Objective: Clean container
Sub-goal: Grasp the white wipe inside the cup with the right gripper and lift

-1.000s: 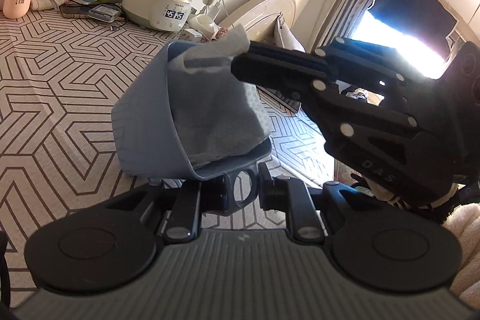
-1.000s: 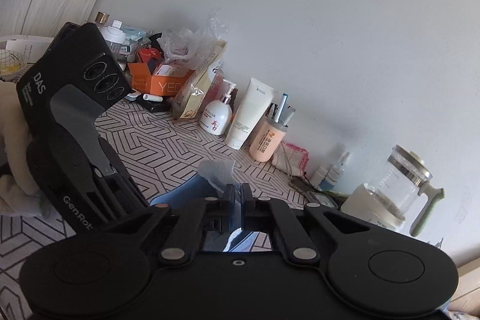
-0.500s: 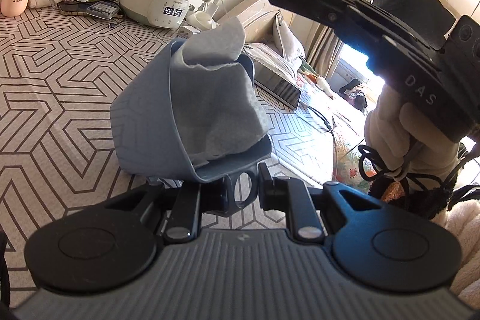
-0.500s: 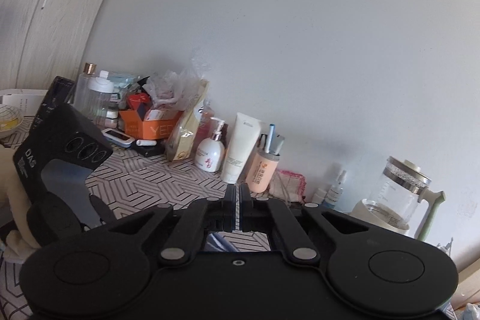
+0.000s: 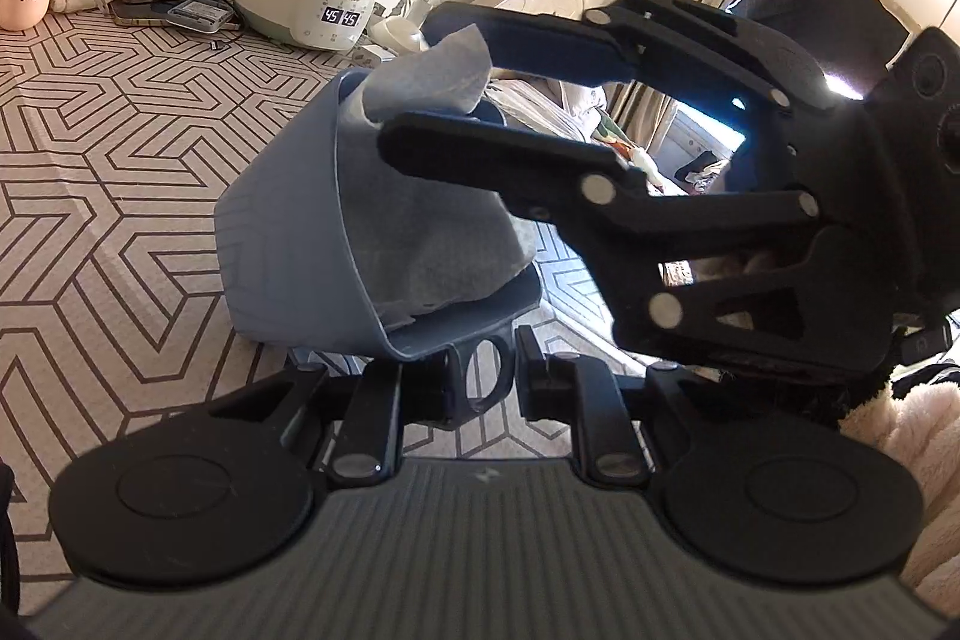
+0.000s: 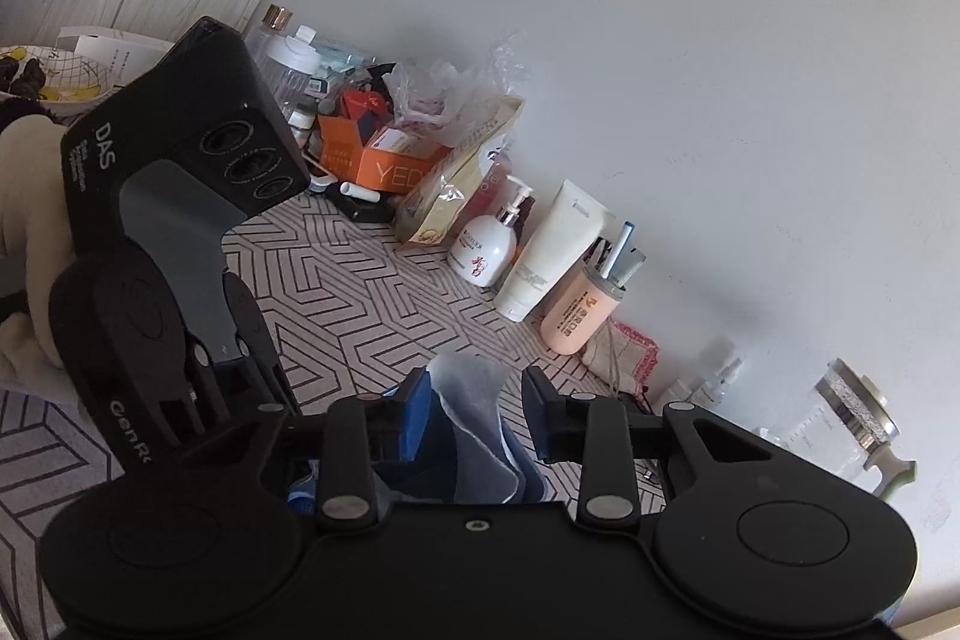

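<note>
Left gripper (image 5: 483,379) clamped on the handle tab of the blue tub (image 5: 288,244), held tilted above the patterned tabletop (image 5: 102,148). Right gripper (image 6: 474,424) open, fingers straddling the grey wipe's (image 5: 420,196) upturned corner. Tub looks thin, light, stiff plastic, best held by tab or rim; wipe soft, limp — pinch that corner.

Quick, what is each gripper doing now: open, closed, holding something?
Left gripper: closed on the handle of the blue container.
Right gripper: open around the wipe, not gripping.
</note>
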The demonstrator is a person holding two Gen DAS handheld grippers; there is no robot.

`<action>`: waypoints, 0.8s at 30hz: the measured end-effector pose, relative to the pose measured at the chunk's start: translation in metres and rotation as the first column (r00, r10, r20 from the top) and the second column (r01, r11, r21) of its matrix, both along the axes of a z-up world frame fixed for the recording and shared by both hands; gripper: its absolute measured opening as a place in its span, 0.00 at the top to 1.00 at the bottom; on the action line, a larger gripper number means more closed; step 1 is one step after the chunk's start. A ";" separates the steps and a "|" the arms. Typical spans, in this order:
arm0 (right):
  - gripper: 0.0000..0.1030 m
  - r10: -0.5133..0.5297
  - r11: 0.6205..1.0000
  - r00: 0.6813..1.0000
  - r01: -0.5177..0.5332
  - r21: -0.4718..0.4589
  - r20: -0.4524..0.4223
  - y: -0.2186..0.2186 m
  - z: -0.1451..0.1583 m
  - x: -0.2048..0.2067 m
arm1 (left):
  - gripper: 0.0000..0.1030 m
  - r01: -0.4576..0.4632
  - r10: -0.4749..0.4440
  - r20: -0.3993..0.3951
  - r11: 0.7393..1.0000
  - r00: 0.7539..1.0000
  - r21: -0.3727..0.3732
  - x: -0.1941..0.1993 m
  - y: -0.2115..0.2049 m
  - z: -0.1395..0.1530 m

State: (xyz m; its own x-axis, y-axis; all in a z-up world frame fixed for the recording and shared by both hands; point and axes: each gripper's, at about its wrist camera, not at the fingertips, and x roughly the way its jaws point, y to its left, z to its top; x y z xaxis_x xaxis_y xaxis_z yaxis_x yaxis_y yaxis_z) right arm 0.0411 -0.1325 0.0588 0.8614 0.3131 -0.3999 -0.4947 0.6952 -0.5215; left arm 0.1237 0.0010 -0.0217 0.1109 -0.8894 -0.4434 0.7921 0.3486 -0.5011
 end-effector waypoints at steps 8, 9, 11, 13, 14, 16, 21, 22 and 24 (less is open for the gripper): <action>1.00 0.020 0.990 1.000 -0.020 0.137 0.007 -0.007 0.016 -0.011 | 0.84 -0.013 0.012 -0.009 1.000 1.000 -0.005 0.002 0.002 0.000; 1.00 0.019 0.988 1.000 -0.021 0.150 0.016 -0.009 0.019 -0.013 | 0.84 -0.012 0.012 -0.008 1.000 1.000 -0.004 0.002 0.001 0.000; 1.00 0.013 0.983 0.999 -0.019 0.183 0.032 -0.012 0.026 -0.014 | 0.84 -0.010 0.010 -0.007 1.000 1.000 -0.003 0.002 0.001 -0.001; 1.00 0.010 0.975 0.999 -0.019 0.223 0.040 -0.017 0.033 -0.012 | 0.84 -0.011 0.011 -0.007 1.000 1.000 -0.003 0.002 0.000 -0.001; 1.00 0.003 0.972 0.999 -0.014 0.235 0.048 -0.018 0.037 -0.010 | 0.84 -0.012 0.012 -0.008 1.000 1.000 -0.005 0.003 0.001 -0.001; 1.00 -0.017 0.971 0.997 -0.001 0.241 0.071 -0.021 0.042 -0.006 | 0.84 -0.012 0.012 -0.010 1.000 1.000 -0.007 0.003 0.001 -0.001; 1.00 -0.073 0.955 0.995 0.050 0.294 0.068 -0.033 0.048 0.012 | 0.84 -0.010 0.010 -0.012 1.000 1.000 -0.008 0.003 0.001 -0.001; 1.00 -0.079 0.949 0.995 0.054 0.312 0.068 -0.037 0.049 0.014 | 0.84 -0.010 0.010 -0.012 1.000 1.000 -0.009 0.002 0.002 -0.001; 1.00 -0.082 0.930 0.994 0.052 0.364 0.067 -0.044 0.052 0.017 | 0.84 -0.010 0.010 -0.010 1.000 1.000 -0.010 0.002 0.002 0.000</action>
